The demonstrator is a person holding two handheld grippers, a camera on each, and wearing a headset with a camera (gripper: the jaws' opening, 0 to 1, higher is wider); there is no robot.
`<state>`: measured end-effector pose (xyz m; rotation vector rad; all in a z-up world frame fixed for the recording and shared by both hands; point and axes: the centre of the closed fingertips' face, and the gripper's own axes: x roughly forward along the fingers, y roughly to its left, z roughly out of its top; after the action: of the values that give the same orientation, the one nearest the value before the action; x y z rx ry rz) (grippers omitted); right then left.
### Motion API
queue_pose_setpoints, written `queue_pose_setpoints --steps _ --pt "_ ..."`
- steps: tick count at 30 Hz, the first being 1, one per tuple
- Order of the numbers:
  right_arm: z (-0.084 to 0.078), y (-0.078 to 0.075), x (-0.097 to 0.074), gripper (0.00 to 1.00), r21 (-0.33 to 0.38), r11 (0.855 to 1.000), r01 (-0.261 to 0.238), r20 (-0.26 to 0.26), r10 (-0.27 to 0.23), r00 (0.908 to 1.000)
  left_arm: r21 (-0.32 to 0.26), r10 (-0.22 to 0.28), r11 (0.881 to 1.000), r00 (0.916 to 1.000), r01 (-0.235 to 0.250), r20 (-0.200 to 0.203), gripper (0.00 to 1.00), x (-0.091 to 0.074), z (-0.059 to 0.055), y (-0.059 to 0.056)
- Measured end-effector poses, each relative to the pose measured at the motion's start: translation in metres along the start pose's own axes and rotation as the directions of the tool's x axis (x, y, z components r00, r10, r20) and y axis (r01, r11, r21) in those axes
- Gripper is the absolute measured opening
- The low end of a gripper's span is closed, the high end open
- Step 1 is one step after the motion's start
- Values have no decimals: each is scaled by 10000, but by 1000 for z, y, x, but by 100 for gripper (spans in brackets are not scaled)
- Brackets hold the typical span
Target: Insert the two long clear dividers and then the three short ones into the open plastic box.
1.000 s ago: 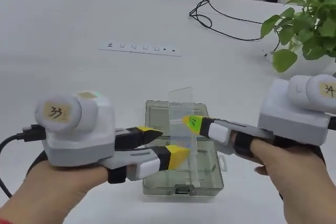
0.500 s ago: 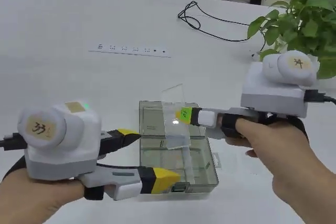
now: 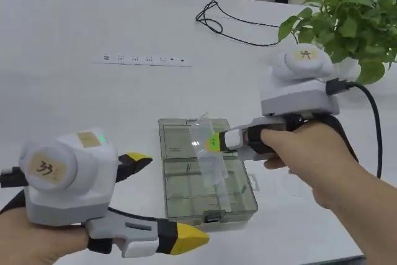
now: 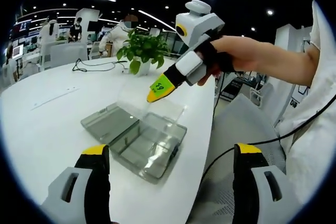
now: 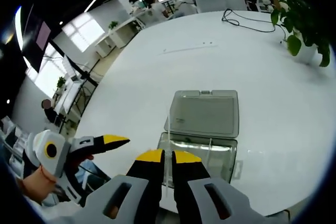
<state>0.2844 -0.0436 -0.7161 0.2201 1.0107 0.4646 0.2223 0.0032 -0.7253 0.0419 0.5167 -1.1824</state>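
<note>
Backed my left gripper [image 3: 166,198] off the box [image 3: 186,213], jaws wide apart, empty. My right gripper [image 3: 214,143] stayed clamped on a clear divider [image 3: 214,166], tilted over the box's middle.

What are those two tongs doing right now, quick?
Left tongs: open, holding nothing.
Right tongs: shut on a clear divider.

A round tan sticker [image 3: 46,167] on the back of the left claw [image 3: 175,198], left of the box [image 3: 166,172], carries the handwritten number 33. A second sticker [image 3: 305,54] on the right claw [image 3: 213,143], right of the box, bears handwriting too tilted to read. The green tag [image 4: 159,84] on that claw's jaw, above the box, shows two digits that are not clear.
</note>
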Motion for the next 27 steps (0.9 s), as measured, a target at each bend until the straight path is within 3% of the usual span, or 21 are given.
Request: queue_pose_setpoints --steps 6,9,12,27 --pt "-16 -9 13 6 518 9974 499 -497 -473 9976 182 -41 9998 9998 44 -172 100 1 -8 0" --pt "-24 -7 17 6 956 9946 396 -643 -335 9974 77 -74 9999 10000 74 -60 100 0 -8 -1" --pt "-28 -16 25 6 1277 9904 527 -705 -439 9965 44 -77 10000 10000 77 -19 100 -1 -9 0" --pt "-42 -27 41 6 1622 9826 909 -1001 -752 9921 -140 -219 9997 9997 221 136 100 -1 -10 0"
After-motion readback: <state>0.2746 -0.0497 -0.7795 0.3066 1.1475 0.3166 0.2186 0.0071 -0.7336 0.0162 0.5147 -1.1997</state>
